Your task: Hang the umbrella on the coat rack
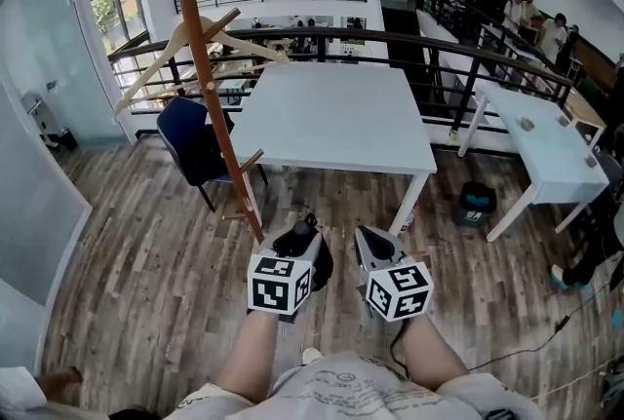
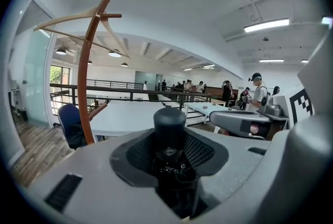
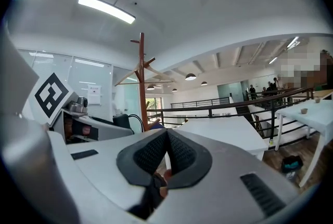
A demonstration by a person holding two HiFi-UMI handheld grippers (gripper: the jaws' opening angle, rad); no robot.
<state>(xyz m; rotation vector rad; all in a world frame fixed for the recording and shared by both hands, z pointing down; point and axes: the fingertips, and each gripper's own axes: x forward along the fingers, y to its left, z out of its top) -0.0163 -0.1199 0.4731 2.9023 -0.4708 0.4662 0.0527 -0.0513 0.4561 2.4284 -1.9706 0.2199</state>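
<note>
The left gripper [image 2: 169, 158] jaws pinch a black folded umbrella [image 2: 169, 123], its long axis running along them. The right gripper [image 3: 165, 151] jaws are pressed together, empty. The brown wooden coat rack [image 1: 209, 87] stands ahead-left, nearer the left gripper.

Umbrella [image 2: 169, 123]: black and folded short, with a rounded cylindrical end pointing away from the person. It is clamped between the pads of the left tool [image 2: 169, 137], near the lower part of the coat rack's pole.
Coat rack [image 1: 209, 95]: slim reddish-brown wooden pole with short pegs, upright on the plank floor beside the white table [image 1: 336, 116]. A pale wooden hanger [image 1: 183, 42] hangs high on it.
</note>
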